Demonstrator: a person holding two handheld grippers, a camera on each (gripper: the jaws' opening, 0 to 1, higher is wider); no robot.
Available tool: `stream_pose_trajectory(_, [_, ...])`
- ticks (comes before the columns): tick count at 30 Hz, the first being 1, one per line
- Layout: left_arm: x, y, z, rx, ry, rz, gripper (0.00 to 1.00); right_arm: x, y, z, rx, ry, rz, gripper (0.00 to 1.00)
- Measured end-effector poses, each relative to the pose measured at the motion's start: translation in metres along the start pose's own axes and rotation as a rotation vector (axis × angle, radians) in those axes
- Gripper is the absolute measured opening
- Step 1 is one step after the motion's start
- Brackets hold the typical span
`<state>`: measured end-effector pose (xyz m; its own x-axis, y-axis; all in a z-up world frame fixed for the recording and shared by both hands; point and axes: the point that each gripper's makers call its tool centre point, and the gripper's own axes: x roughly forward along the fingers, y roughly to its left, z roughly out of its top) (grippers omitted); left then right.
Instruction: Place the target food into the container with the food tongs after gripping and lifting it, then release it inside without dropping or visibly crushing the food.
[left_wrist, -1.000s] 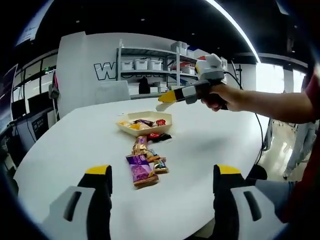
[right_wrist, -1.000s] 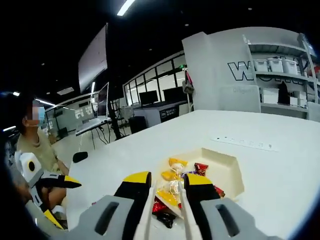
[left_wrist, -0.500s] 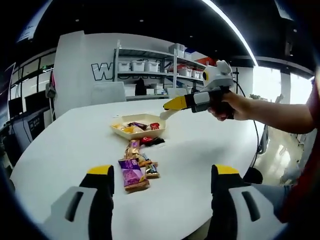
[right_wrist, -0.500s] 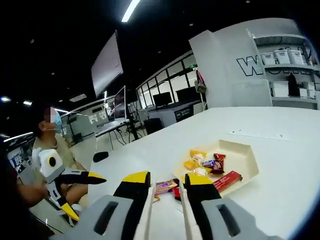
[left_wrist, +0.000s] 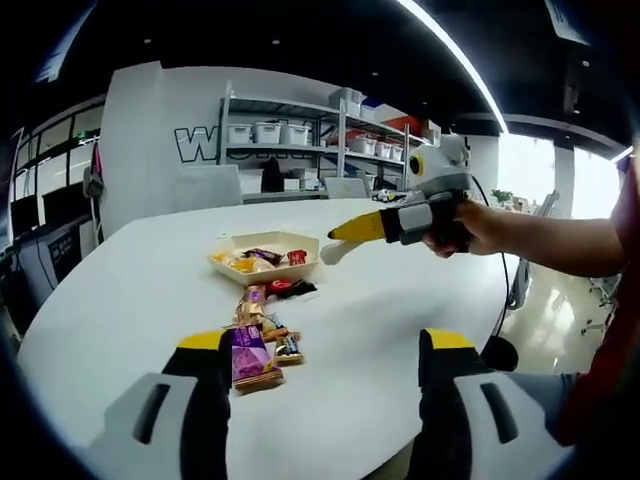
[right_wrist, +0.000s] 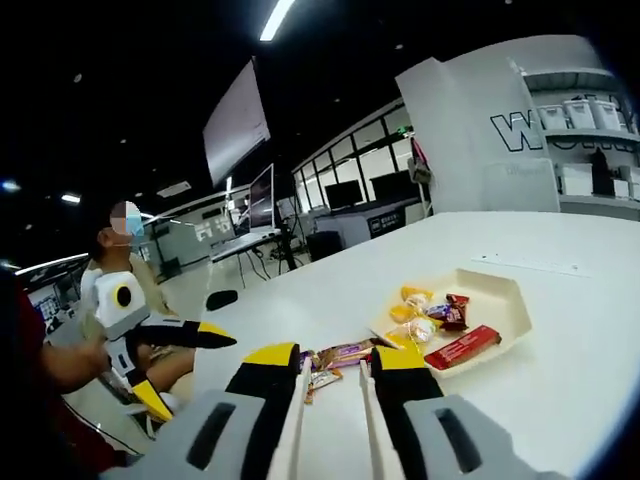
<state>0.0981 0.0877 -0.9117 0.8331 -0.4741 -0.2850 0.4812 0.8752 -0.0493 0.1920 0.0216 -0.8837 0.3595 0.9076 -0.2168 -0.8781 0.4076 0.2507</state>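
On the white desk (left_wrist: 120, 290), snacks (left_wrist: 262, 340) lie beside the tray (right_wrist: 515, 305). Right claw (right_wrist: 335, 360) pinches white tongs; left claw (left_wrist: 320, 345) is spread. Squeeze gently, I think.

The left gripper's (left_wrist: 318, 355) own jaw is covering part of the purple wrapper (left_wrist: 247, 357) on the bench (left_wrist: 130, 290). In the right gripper view, the right gripper's (right_wrist: 335, 362) jaws are hiding part of the loose sweets (right_wrist: 335, 356). The sweets in the tray (right_wrist: 505, 300) are showing too small to read. The lettering on the wall (left_wrist: 195, 145) is being cut off by the shelving (left_wrist: 290, 135).
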Motion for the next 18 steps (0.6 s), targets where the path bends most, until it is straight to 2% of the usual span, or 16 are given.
stream_pose_trajectory(4, [0.003,-0.005,0.000,0.001,0.001,-0.014,0.72,-0.001,0.007,-0.003,0.016,0.005,0.032,0.24])
stream_pose_trajectory(10, [0.007,-0.014,0.000,0.004,0.005,-0.050,0.66,-0.002,0.015,-0.005,-0.006,-0.003,0.066,0.24])
stream_pose_trajectory(15, [0.008,-0.016,0.003,0.011,0.003,-0.063,0.64,-0.006,0.023,-0.004,-0.067,-0.033,0.093,0.24])
stream_pose_trajectory(18, [0.009,-0.018,0.005,0.006,-0.005,-0.072,0.61,-0.009,0.031,-0.003,-0.060,-0.048,0.130,0.24])
